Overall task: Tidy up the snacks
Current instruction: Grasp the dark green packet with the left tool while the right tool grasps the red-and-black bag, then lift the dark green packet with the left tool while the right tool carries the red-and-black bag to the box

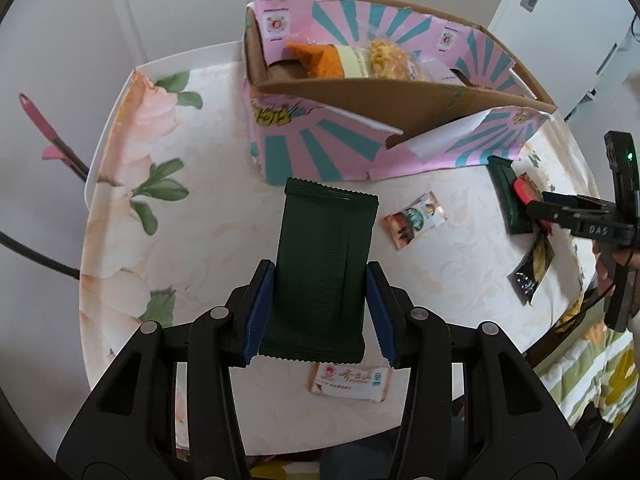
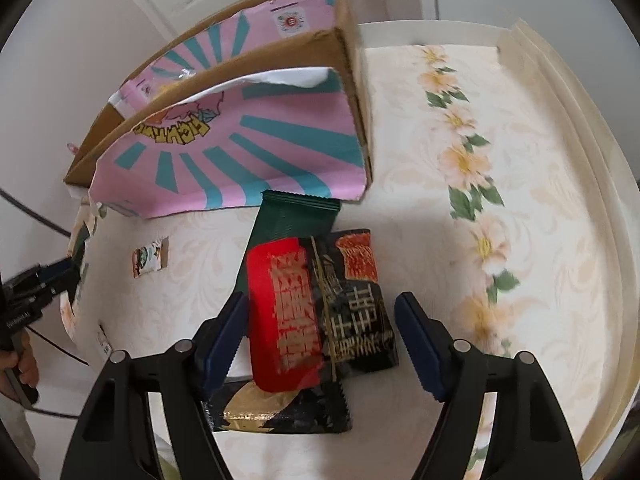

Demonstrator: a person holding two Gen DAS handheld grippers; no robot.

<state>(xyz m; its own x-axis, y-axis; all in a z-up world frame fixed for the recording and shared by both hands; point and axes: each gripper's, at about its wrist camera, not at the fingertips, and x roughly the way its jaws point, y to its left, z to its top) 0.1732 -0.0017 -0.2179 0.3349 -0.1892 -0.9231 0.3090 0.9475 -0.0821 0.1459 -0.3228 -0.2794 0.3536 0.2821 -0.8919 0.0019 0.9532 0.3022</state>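
Left gripper (image 1: 320, 312) clamped a dark green ribbed foil packet (image 1: 324, 264) at frame centre, below the pink-and-teal cardboard box (image 1: 320, 148) upper centre. Right gripper (image 2: 320, 340) stood apart around a red-and-black foil snack pouch (image 2: 320, 312), pads not touching. Risks: overlapping wrappers beneath might lift together; slick foil could slip; packet could catch the box's torn edge.

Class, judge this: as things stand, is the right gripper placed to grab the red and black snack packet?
Probably yes. The right gripper is open with the red and black snack packet between its fingers, nothing covering it; it overlaps a dark green packet beneath.
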